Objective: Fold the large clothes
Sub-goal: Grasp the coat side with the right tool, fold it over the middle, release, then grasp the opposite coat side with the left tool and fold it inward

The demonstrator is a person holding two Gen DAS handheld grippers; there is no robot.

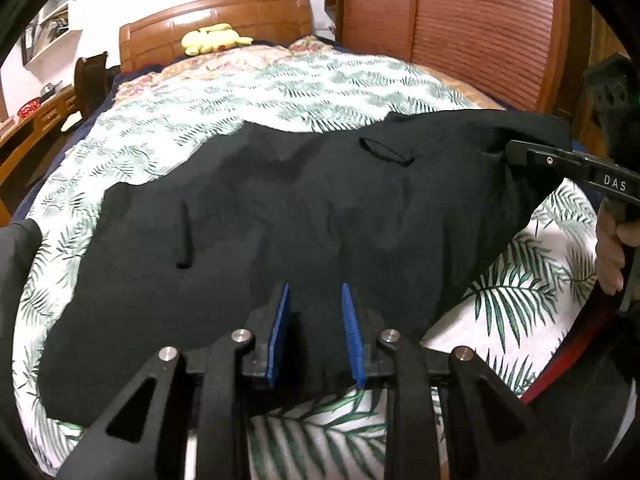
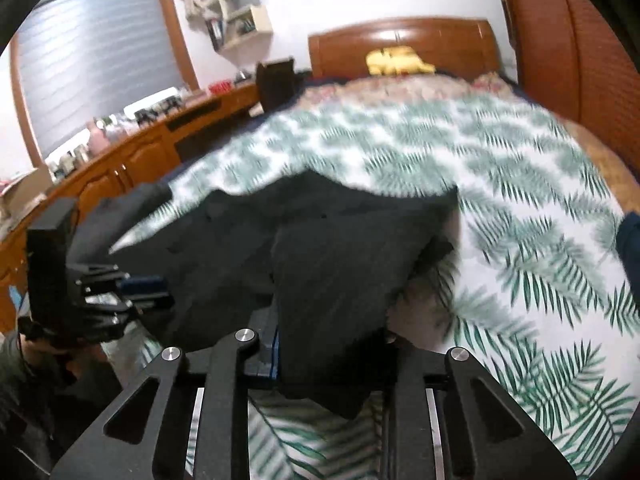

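With the black garment (image 1: 260, 216) spread mid-frame on the leaf-print bedspread (image 1: 224, 96), the left gripper (image 1: 316, 320) pinches its near hem and the right gripper (image 2: 328, 344) clamps a raised corner; folding appears barely begun.

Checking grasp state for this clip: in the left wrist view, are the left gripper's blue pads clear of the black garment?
No. The left gripper has black garment cloth bunched between its blue pads.
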